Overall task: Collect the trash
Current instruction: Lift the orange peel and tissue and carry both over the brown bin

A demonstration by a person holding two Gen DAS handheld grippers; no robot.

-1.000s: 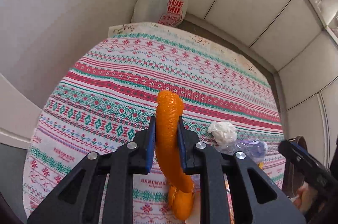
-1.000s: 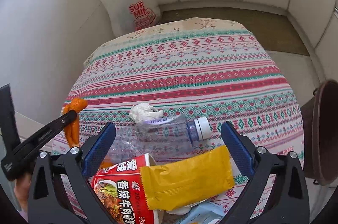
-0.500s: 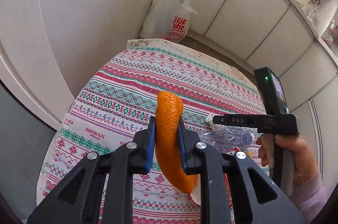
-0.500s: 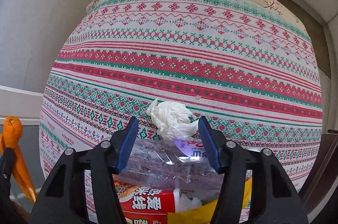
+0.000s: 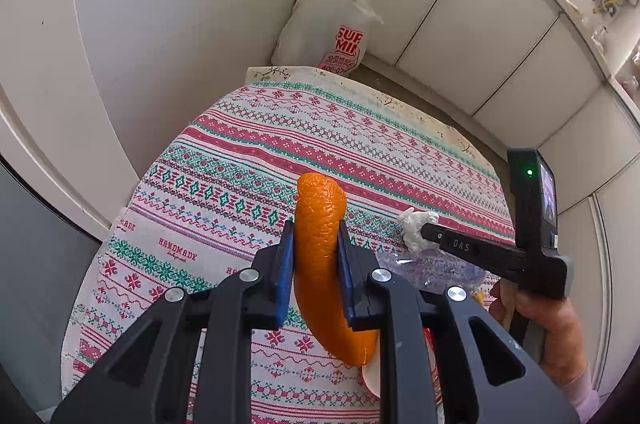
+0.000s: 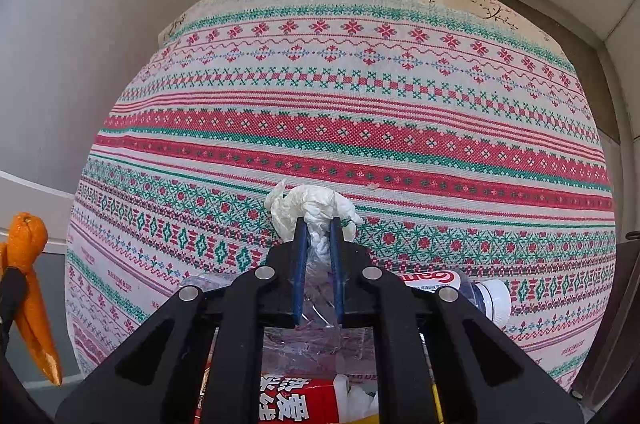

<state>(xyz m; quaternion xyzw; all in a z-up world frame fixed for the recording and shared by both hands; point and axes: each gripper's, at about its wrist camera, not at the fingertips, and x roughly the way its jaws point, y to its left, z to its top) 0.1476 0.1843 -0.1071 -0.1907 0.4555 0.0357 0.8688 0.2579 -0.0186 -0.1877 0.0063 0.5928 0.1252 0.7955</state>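
A long strip of orange peel [image 5: 320,207] hangs above the patterned tablecloth [image 5: 256,159], and my left gripper [image 5: 316,236] is shut on it. The same peel [image 6: 28,236] shows at the left edge of the right wrist view. A crumpled white tissue [image 6: 316,201] lies on the cloth. My right gripper [image 6: 319,224] points steeply down, its jaws closing, and the blue pads pinch the near side of the tissue. In the left wrist view the right gripper's tip [image 5: 428,232] touches that tissue [image 5: 414,222], with a hand [image 5: 548,324] on the handle.
A crushed clear plastic bottle [image 6: 480,292] with a white cap lies just behind the tissue. A red noodle packet [image 6: 304,404] sits nearer to me. A white plastic bag [image 5: 336,23] stands on the floor beyond the table's far edge. White cabinet walls surround the table.
The right gripper came down over the tissue and its jaws went from wide open to pinching it. The left gripper lifted the orange peel higher, then held still.
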